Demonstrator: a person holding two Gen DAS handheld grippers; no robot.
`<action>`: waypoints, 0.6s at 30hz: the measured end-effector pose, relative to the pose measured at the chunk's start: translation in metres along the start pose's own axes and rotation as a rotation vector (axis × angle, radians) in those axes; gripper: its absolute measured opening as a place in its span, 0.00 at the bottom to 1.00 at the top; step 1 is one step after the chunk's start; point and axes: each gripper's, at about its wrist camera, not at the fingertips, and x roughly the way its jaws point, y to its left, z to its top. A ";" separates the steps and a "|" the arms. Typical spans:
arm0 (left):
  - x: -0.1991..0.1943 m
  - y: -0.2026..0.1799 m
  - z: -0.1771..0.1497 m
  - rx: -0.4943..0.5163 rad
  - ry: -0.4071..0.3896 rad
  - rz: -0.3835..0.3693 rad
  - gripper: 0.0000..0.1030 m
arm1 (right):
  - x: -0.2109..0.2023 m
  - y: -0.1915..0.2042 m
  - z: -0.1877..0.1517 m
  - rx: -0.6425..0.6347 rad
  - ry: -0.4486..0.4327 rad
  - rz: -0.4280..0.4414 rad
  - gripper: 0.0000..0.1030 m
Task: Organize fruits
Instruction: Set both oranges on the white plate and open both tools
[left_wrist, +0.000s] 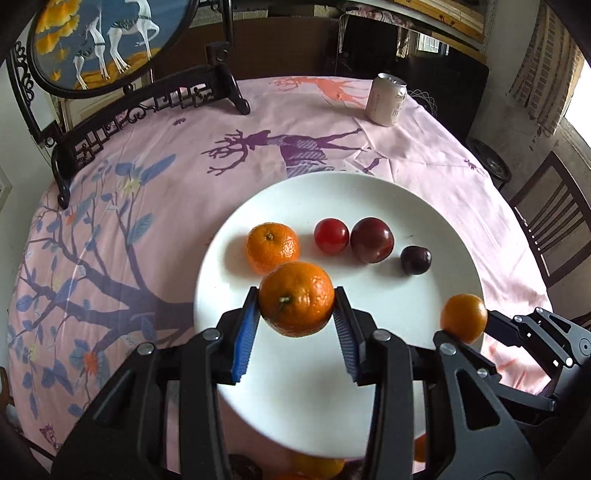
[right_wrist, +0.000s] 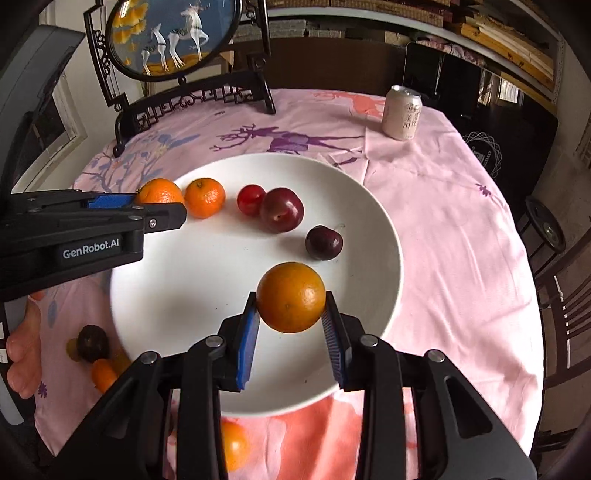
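A white plate (left_wrist: 436, 221) (right_wrist: 207, 280) lies on the pink tablecloth. On it sit a mandarin (left_wrist: 272, 247) (right_wrist: 205, 197), a small red plum (left_wrist: 331, 235) (right_wrist: 250, 199), a larger dark red plum (left_wrist: 371, 240) (right_wrist: 281, 209) and a small dark plum (left_wrist: 416, 260) (right_wrist: 324, 242). My left gripper (left_wrist: 296, 300) is shut on a mandarin (left_wrist: 296, 299) (right_wrist: 159, 191) above the plate's left part. My right gripper (right_wrist: 290, 298) is shut on an orange (right_wrist: 291, 297) (left_wrist: 464, 317) above the plate's near right part.
A drink can (left_wrist: 386, 99) (right_wrist: 402, 112) stands at the far right of the table. A dark carved stand with a round deer picture (left_wrist: 110, 40) (right_wrist: 173, 37) stands at the far left. More fruit (right_wrist: 92, 343) lies on the cloth near the plate's front left. Chairs stand to the right.
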 end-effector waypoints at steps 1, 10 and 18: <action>0.006 0.001 0.002 -0.002 0.007 0.002 0.39 | 0.008 -0.001 0.002 -0.006 0.009 0.002 0.33; 0.026 0.008 0.015 -0.013 0.030 -0.010 0.44 | 0.039 0.010 0.019 -0.072 0.007 -0.046 0.42; -0.070 0.043 -0.033 -0.037 -0.122 -0.008 0.66 | -0.055 0.005 -0.017 -0.040 -0.096 -0.086 0.61</action>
